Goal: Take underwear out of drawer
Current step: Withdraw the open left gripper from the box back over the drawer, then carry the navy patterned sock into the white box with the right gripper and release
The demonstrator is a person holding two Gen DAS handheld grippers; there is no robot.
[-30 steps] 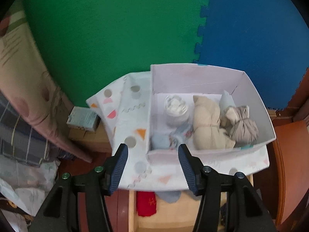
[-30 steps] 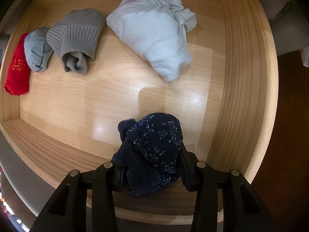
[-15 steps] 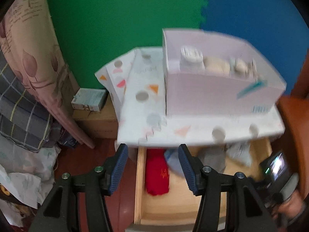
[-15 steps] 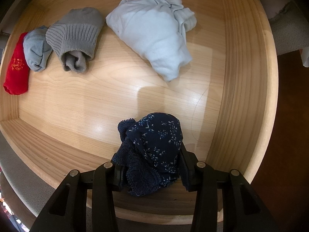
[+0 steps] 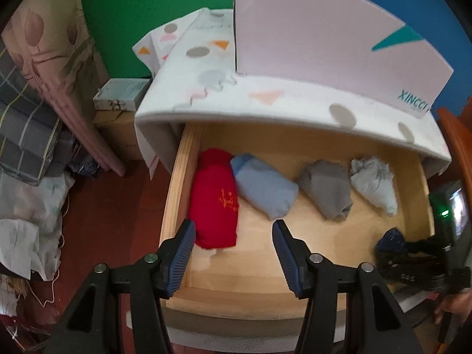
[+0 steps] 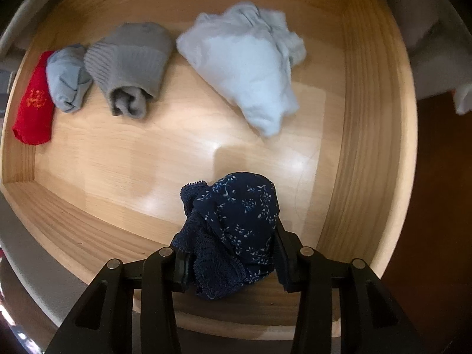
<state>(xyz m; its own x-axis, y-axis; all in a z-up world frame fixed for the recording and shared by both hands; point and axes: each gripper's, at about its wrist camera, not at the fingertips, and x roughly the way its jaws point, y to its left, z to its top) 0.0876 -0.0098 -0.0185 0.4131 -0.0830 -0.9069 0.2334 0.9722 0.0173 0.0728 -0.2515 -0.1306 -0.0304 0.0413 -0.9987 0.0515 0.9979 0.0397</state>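
Note:
The open wooden drawer point(image 5: 174, 188) holds a red roll point(image 5: 215, 203), a light blue roll point(image 5: 262, 188), a grey roll point(image 5: 327, 191) and a pale crumpled bundle point(image 5: 374, 183). My left gripper point(image 5: 234, 236) hangs open over the drawer's front left, just in front of the red roll, with nothing between its fingers. My right gripper point(image 6: 230, 250) points down into the drawer point(image 6: 368, 147) and is shut on a navy floral underwear point(image 6: 236, 224), bunched between its pads above the drawer floor. The same navy underwear point(image 5: 389, 239) shows at the drawer's front right in the left wrist view.
A pink box point(image 5: 324, 41) stands on the patterned white top point(image 5: 265, 100) that overhangs the drawer's back. Bedding point(image 5: 32, 135) and a small carton point(image 5: 124, 94) crowd the left. A person's hand point(image 5: 451, 303) shows at the lower right edge.
The left gripper has sunk from over the pink box to the open drawer, which now fills its view. The right gripper has stayed in place, still shut on the navy underwear.

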